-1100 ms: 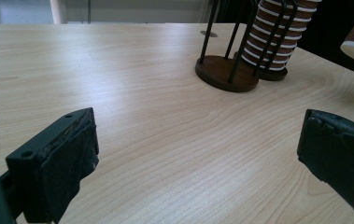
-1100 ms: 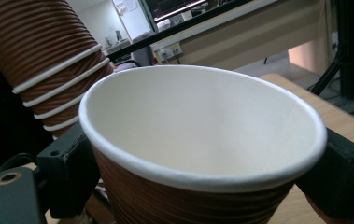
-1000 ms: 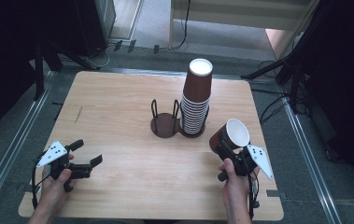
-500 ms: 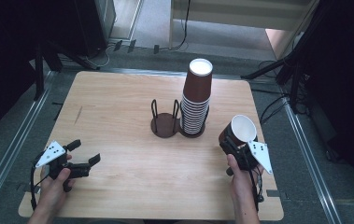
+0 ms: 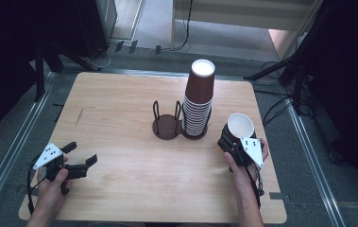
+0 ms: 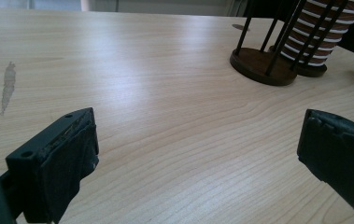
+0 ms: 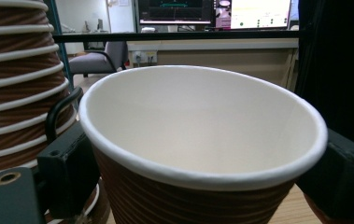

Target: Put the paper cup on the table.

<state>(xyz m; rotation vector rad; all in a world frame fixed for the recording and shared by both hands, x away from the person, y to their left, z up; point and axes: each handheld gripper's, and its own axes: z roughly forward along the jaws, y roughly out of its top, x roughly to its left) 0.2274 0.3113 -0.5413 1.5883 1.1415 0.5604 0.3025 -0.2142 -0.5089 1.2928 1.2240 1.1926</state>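
High view: the right gripper (image 5: 235,142), at 4 o'clock of the table (image 5: 120,109), grips a single paper cup (image 5: 241,126) upright, just beside the cup stack (image 5: 198,101) seated in the two-ring holder (image 5: 167,124). The left gripper (image 5: 80,158) rests at 8 o'clock, jaws spread, holding nothing.

Left gripper view: both pads (image 6: 69,161) stand wide apart over bare wood; the holder's empty ring (image 6: 258,63) lies at 1 o'clock.

Right gripper view: the jaws clamp the cup (image 7: 202,140) below its rim; the stack (image 7: 20,84) stands at 9 o'clock.

Step in hand, as judged: placing the separated cup. The next move calls for setting it level before release.
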